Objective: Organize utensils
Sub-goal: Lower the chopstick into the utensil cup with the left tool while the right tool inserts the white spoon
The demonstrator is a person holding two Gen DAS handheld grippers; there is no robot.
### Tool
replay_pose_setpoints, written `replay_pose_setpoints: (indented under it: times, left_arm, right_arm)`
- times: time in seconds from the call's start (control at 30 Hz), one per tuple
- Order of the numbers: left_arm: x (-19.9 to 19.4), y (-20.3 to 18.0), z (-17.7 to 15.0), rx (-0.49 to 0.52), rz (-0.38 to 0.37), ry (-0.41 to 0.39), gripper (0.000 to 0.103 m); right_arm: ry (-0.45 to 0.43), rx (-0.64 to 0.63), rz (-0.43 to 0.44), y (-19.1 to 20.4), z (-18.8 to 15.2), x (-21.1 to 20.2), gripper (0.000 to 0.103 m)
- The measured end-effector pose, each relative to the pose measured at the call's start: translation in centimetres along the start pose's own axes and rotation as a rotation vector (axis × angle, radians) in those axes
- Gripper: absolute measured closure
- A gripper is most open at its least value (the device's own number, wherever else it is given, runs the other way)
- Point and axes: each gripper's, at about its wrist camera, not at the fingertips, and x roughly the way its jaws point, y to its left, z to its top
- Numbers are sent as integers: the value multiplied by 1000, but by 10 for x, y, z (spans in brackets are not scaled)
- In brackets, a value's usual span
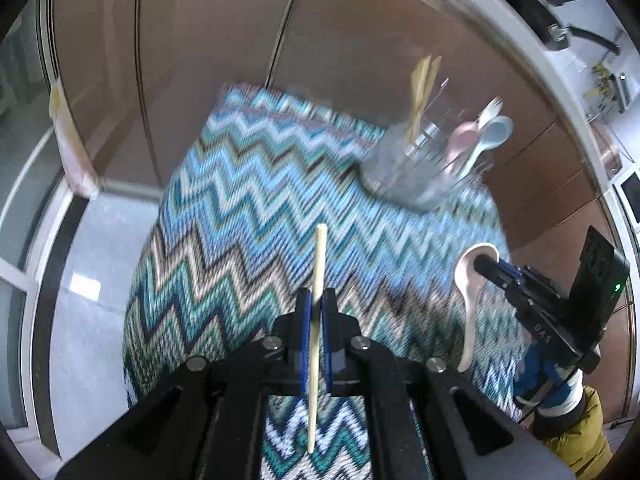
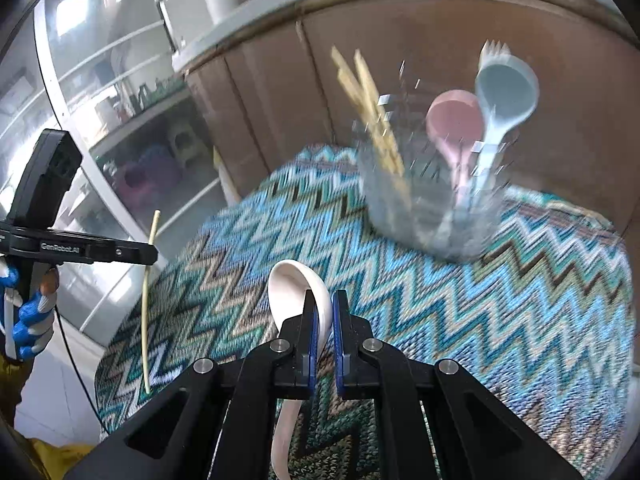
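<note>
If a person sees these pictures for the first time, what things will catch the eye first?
First, the zigzag-patterned cloth in blue and teal that fills the middle of both views. At its far side stands a clear holder with a pink spoon, a blue spoon and wooden sticks. Nearer, the left hand-held gripper pinches a pale chopstick, and the right hand-held gripper grips a white spoon.

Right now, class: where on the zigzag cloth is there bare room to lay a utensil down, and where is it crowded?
The zigzag cloth lies bare from the clear organizer forward to both grippers, and leftward to the cloth's edge. It is crowded only at the far side, where the organizer holds chopsticks, a pink spoon and a blue spoon.
</note>
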Motion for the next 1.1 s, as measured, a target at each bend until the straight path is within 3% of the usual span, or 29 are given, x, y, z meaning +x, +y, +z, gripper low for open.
replay_pose_setpoints:
  times: [0.17,0.37,0.77,0.93,1.1]
  left_arm:
    - [-31,-35,26,58,-51,-132,99]
    - [-40,-61,61,62,-122,-211,99]
    - [-60,-85,123,37,-257,-423,99]
    - [-50,-102,140,60,-238,-486,99]
    - [-24,-114,155,74,-211,-495,99]
  right_arm:
    - [-146,1,-53,-4,31,-36,96]
    - [-323,31,-96,-21,75,-66,96]
    - [-577,9,-259,-41,139,-67,96]
    - [-660,5,-331,-47,146,-57,96]
    - [-677,20,-362,-53,139,-31,96]
